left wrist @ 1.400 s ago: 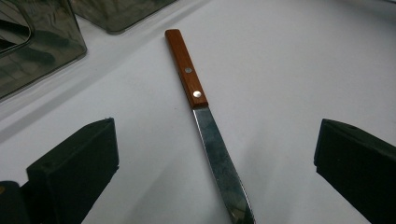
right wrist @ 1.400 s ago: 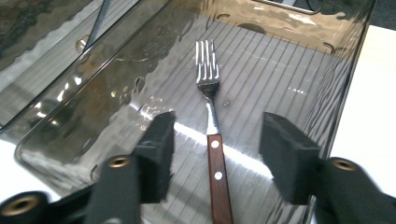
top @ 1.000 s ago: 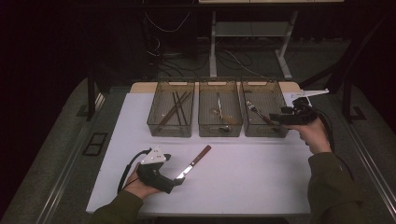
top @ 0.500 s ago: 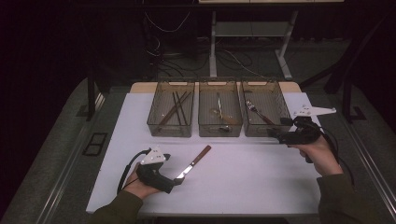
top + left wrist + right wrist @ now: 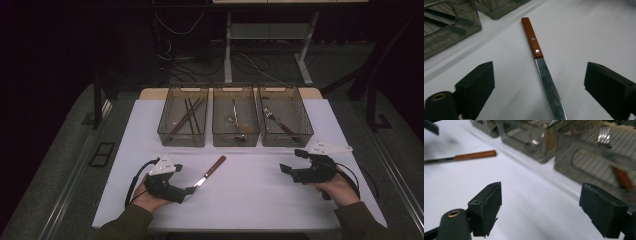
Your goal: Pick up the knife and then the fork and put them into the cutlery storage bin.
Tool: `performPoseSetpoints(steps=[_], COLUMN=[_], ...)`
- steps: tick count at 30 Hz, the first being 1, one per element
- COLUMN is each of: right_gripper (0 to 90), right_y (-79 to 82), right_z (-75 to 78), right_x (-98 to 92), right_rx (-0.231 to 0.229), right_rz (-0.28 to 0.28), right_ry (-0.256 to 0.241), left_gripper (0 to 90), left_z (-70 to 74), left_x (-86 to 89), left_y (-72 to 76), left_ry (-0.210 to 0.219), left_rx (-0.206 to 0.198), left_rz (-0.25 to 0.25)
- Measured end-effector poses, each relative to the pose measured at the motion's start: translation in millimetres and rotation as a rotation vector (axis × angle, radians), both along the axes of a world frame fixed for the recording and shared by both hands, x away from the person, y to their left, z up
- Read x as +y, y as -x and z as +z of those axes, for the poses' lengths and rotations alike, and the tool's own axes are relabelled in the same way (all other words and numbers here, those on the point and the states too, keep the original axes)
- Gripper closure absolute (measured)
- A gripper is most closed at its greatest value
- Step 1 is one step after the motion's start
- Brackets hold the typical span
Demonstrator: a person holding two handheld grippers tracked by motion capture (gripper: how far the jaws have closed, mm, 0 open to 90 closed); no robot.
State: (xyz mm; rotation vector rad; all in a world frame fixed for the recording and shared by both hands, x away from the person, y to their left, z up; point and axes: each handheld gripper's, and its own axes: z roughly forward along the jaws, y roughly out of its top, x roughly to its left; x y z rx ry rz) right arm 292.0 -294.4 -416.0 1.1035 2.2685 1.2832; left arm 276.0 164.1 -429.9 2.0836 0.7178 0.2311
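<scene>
left claw (image 5: 539,85) agape astride knife (image 5: 541,67) | right claw (image 5: 539,210) agape, empty

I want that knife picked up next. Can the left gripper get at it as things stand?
Probably yes. The left gripper is open, its jaws either side of the knife, which lies flat on the bare table with nothing in between.

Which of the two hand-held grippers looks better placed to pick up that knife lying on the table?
Probably the left gripper: its open jaws straddle the wooden-handled steel knife. The right gripper is far across the white table.
</scene>
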Motion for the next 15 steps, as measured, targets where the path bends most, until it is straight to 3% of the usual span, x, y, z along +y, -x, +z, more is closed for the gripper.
performPoseSetpoints(steps=[6,15], right_gripper=[18.3,18.3], right_y=[16.0,33.6], right_z=[-12.8,-23.2], right_x=[5.7,14.9], right_rx=[0.020,0.035], right_rz=[0.021,0.063], right_ry=[-0.001,0.042], left_gripper=[23.2,41.1], left_z=[3.7,4.4], left_x=[-0.4,-15.5], left_y=[-0.2,-7.3], left_ry=[0.011,-0.022], left_rx=[-0.002,0.020], left_rz=[0.010,0.014])
